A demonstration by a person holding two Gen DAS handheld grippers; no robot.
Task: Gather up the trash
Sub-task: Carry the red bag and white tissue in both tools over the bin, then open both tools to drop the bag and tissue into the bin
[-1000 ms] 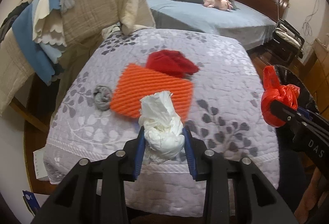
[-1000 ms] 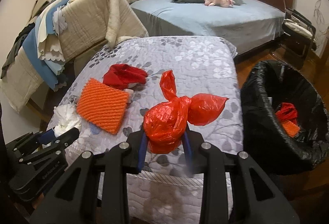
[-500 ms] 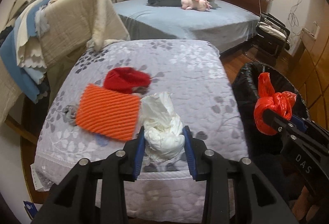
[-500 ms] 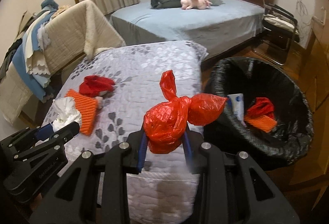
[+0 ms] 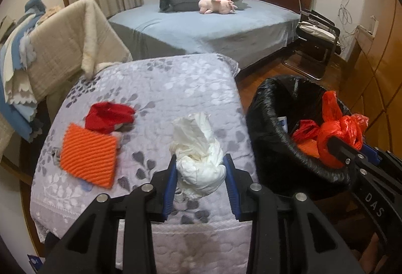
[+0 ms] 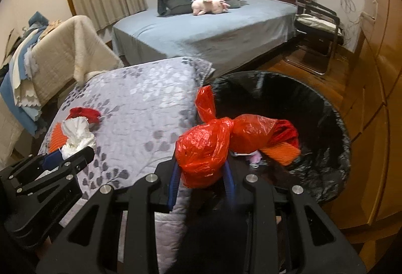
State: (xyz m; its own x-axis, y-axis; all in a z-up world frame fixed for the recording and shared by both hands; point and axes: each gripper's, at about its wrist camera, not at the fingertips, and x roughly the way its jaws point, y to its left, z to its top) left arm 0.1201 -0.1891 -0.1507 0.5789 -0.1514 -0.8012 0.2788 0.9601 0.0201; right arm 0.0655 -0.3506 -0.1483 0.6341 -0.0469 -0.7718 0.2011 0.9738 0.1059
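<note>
My left gripper (image 5: pixel 199 173) is shut on a crumpled white tissue wad (image 5: pixel 198 155) and holds it above the right part of the quilted table (image 5: pixel 163 88). My right gripper (image 6: pixel 202 173) is shut on a knotted red plastic bag (image 6: pixel 203 148) and holds it over the near rim of the black-lined trash bin (image 6: pixel 326 173). The bin (image 5: pixel 266 128) stands on the floor right of the table and holds red and orange items. The right gripper with the red bag also shows in the left wrist view (image 5: pixel 336 140).
An orange knitted mat (image 5: pixel 88 155) and a red cloth (image 5: pixel 108 115) lie on the table's left part. A chair draped with blankets (image 5: pixel 62 47) stands at the left. A blue bed (image 5: pixel 201 27) is behind, a metal chair (image 5: pixel 316 40) at the back right.
Both grippers have swung right with their loads. The red bag has gone from above the table to over the bin's rim. The tissue has moved toward the table's right side.
</note>
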